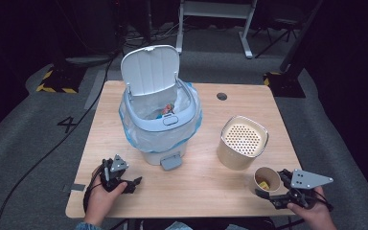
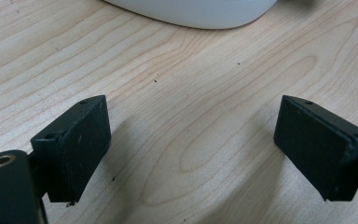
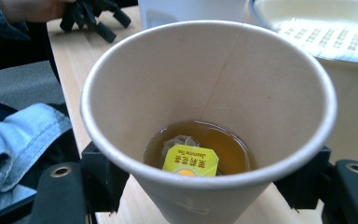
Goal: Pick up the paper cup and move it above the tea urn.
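Cups: one paper cup point(image 3: 205, 112), lower right, clamped in your right gripper point(image 1: 272, 195); one tea bag point(image 3: 190, 161) inside
Bins: one pedal bin point(image 1: 160, 115), centre
Left gripper point(image 1: 132, 184): jaws apart, holding nothing

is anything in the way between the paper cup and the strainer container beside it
Nothing visible. The right hand-held gripper holds the paper cup with tea and a teabag, just in front of the strainer container; only bare table lies between them.

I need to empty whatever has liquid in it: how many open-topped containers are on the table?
3: the lined bin at centre, the strainer pot right of it, and the paper cup in the right gripper.
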`<state>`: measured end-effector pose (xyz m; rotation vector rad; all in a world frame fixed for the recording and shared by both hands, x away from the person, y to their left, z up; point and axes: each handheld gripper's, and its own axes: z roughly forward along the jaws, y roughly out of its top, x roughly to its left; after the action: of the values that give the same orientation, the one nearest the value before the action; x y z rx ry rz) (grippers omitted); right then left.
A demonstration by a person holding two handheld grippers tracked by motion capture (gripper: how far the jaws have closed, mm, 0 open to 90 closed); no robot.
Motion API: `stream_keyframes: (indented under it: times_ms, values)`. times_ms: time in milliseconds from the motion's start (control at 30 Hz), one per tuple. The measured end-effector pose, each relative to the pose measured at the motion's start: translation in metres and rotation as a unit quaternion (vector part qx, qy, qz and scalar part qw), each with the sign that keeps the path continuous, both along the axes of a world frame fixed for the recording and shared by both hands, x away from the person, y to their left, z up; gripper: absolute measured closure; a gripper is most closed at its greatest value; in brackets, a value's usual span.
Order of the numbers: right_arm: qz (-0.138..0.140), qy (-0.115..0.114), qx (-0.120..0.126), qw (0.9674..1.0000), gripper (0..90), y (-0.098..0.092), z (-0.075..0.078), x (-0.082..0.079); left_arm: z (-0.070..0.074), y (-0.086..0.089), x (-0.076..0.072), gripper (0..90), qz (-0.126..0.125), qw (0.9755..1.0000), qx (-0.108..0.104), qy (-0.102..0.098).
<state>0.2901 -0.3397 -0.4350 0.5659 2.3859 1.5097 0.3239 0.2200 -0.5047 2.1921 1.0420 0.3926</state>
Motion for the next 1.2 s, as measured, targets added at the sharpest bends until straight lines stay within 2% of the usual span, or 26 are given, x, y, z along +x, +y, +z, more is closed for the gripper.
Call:
stream_keyframes:
  times_ms: [500,733,900,1200]
  values:
    - [0.007,-0.023,-0.013,0.9996,30.4,-0.002,0.055,0.022,0.000,0.000,0.000,11.2,0.000,1.0000,0.000,0.000]
    - [0.002,-0.034,-0.018,0.9992,30.5,-0.002,0.074,0.033,0.000,0.000,0.000,11.1,0.000,1.0000,-0.001,0.000]
    - [-0.011,-0.039,-0.018,0.9990,30.4,-0.002,0.086,0.051,0.000,0.000,0.000,11.1,0.000,1.0000,-0.001,0.000]
    - [-0.024,-0.074,-0.034,0.9964,30.5,0.000,0.101,0.082,0.000,-0.001,0.001,11.1,0.001,1.0000,-0.003,0.000]
